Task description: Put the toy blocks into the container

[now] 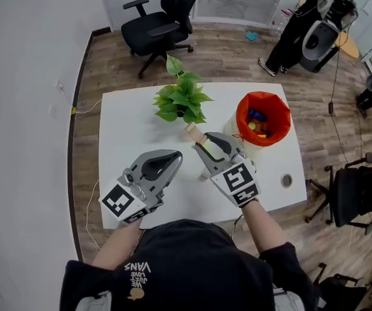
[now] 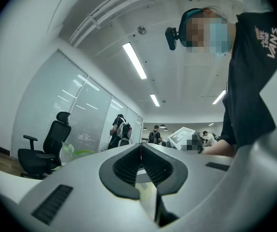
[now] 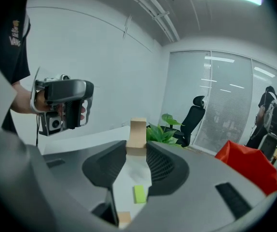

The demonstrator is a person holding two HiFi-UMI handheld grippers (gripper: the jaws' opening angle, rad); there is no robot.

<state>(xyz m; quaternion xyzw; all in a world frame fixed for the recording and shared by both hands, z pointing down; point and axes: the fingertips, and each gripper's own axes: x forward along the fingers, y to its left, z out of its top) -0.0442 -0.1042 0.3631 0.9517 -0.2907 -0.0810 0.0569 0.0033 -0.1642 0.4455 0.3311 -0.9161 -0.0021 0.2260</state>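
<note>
The right gripper (image 1: 201, 143) grips a tan block (image 1: 190, 130) beside the red container (image 1: 242, 123). The left gripper (image 1: 175, 156), farther off, is clenched empty.

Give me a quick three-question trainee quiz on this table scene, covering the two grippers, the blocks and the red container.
1. True or false: the right gripper is clamped on a tan wooden block.
2. Multiple choice: what stands next to the red container on the white table? A. a leafy plant; B. a laptop; C. a kettle.
3. Fill in the blank: the jaws of the left gripper are ____, with nothing between them.

Key: 1 true; 2 A; 3 together.
</note>
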